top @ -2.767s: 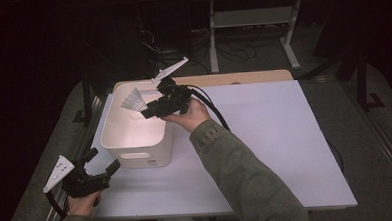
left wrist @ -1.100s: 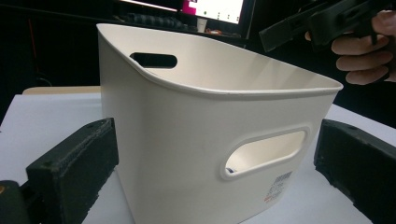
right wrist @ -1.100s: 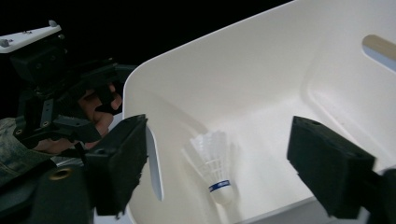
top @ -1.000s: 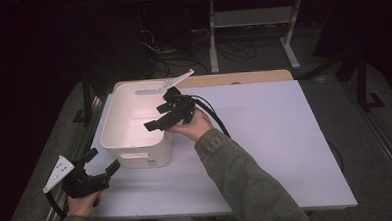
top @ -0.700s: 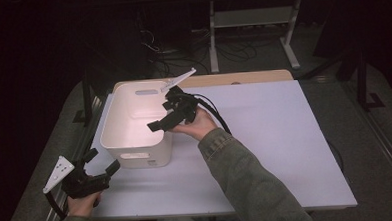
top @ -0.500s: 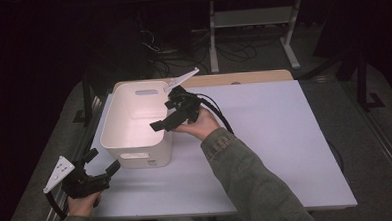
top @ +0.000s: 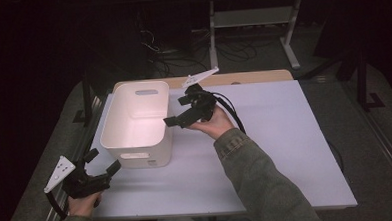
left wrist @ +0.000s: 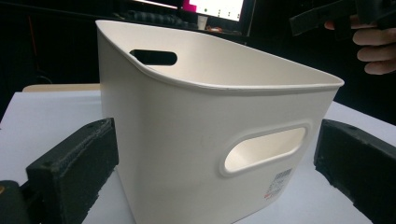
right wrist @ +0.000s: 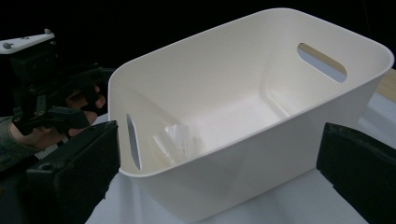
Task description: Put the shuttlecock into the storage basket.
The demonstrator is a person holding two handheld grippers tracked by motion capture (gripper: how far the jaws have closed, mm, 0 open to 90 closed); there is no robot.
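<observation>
A smooth cream plastic bin [top: 137,120] with rounded corners and slot handles is flanked by both grippers [top: 102,169] [top: 177,119], jaws spread, nothing held.

Your right gripper [top: 177,120] hangs in the air just beside the right wall of the white bin [top: 137,124], jaws spread apart and nothing between them. Its cable [top: 232,111] loops down past your wrist. The bin stands upright on the white table [top: 280,137], toward the left side. Your left gripper [top: 102,163] rests low at the table's near left corner, close to the bin's front wall, jaws parted and holding nothing.
</observation>
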